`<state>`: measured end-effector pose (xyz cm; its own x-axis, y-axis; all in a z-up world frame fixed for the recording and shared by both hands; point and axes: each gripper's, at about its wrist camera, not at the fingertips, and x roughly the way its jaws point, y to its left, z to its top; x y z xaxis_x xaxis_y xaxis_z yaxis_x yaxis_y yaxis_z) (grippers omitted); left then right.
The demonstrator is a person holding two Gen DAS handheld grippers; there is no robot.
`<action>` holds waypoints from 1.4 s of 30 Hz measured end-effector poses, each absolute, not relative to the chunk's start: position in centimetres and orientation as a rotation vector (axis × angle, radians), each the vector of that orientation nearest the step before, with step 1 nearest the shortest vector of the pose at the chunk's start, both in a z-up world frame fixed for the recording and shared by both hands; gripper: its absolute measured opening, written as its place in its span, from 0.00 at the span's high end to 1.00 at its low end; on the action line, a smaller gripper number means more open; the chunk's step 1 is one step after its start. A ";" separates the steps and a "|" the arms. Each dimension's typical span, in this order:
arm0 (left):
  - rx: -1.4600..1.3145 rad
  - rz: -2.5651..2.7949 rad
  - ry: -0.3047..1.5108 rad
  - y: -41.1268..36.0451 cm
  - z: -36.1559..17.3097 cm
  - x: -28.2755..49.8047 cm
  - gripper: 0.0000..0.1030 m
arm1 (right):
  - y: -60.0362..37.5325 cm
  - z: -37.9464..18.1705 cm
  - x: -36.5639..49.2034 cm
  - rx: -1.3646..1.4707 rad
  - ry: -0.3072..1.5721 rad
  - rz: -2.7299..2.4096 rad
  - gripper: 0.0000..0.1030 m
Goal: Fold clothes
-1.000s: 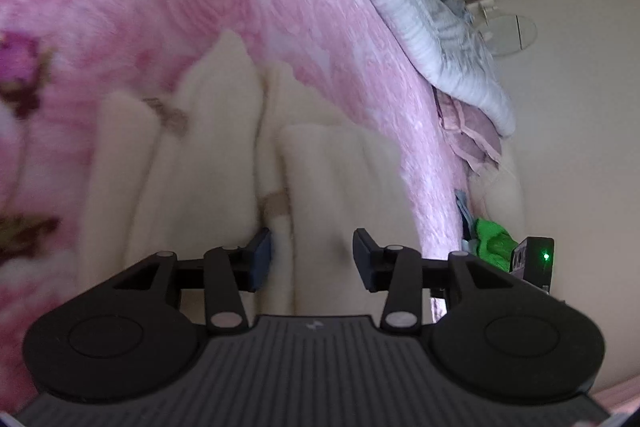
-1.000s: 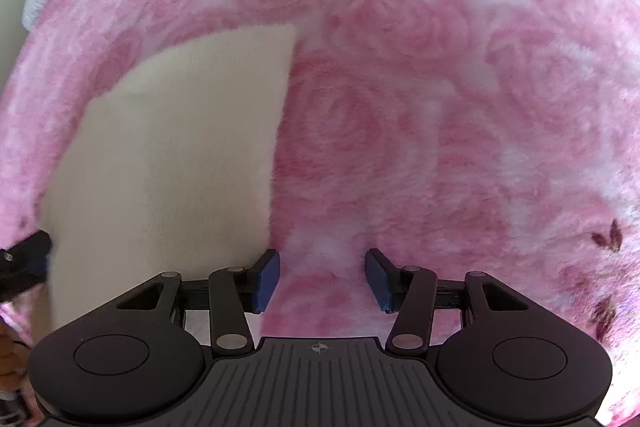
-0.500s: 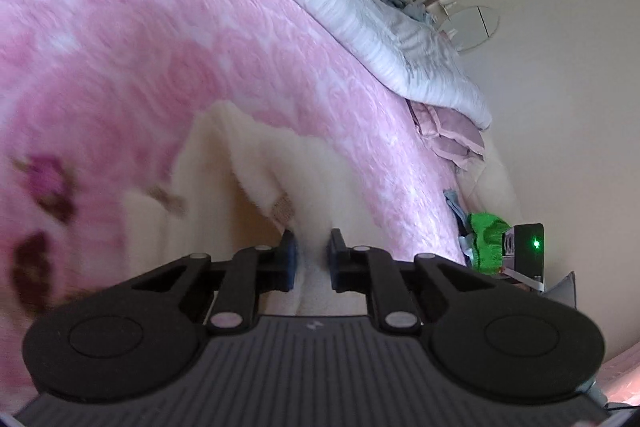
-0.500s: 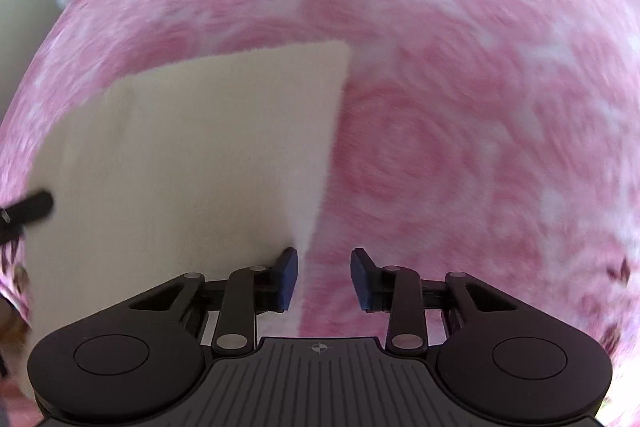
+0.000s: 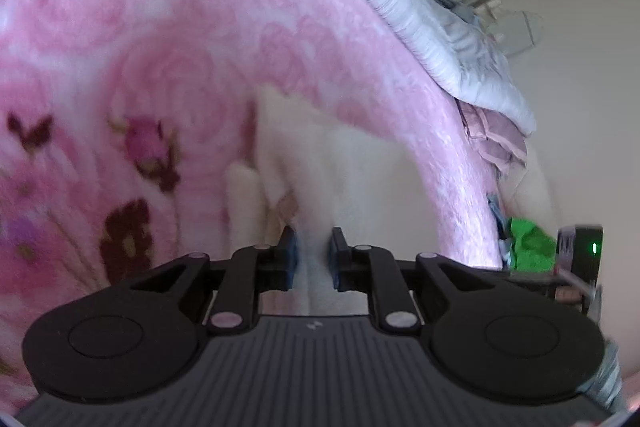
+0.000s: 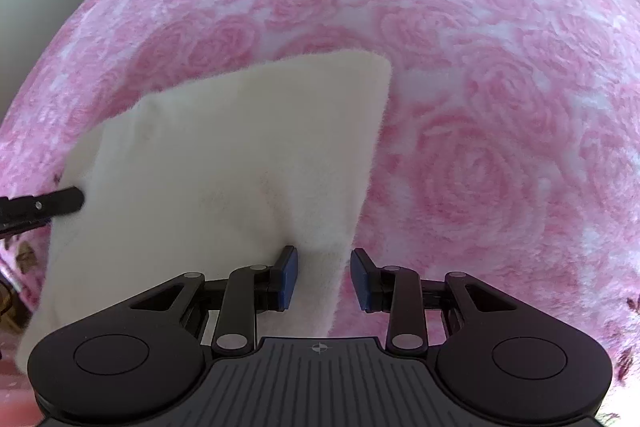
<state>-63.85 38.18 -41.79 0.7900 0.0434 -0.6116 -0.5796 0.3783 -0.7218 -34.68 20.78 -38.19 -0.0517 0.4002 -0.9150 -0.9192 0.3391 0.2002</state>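
A cream fleece garment lies on the pink rose blanket. In the right wrist view its right edge runs between the fingers of my right gripper, which is shut on that near corner; a crease rises from the left pad. At the far left of that view a finger of my left gripper sits on the garment's other near corner. In the left wrist view the left gripper is shut on a bunch of the cream garment, whose folds spread ahead of it.
A white ribbed duvet lies along the bed's far side, with lilac cloth beside it. Green cloth and a device with a green light sit past the bed edge, below a beige wall and cupboards.
Both grippers have narrowed from wide open onto the cream garment. The right gripper shifted left onto the garment's edge. The left wrist view has swung, and the fabric now bunches between its fingers.
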 end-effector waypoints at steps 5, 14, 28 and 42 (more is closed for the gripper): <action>-1.041 0.439 0.542 37.1 -40.5 -64.0 0.88 | 19.8 -38.0 -34.7 -0.523 1.155 1.162 0.66; -0.942 0.539 0.561 35.5 -40.3 -64.6 0.76 | 18.4 -38.0 -36.6 -0.484 1.004 1.200 0.74; -1.295 0.591 0.334 24.4 -39.1 -76.2 0.54 | 0.7 -35.3 -43.4 -0.446 0.542 1.499 0.36; -1.108 0.679 0.309 23.3 -40.0 -72.6 0.82 | 2.7 -38.4 -50.4 -0.770 0.139 1.464 0.93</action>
<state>-72.59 23.28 -39.96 0.7607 0.3476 -0.5482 -0.6415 0.2742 -0.7164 -50.39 2.67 -38.43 0.1449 0.8360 -0.5292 -0.9209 -0.0816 -0.3811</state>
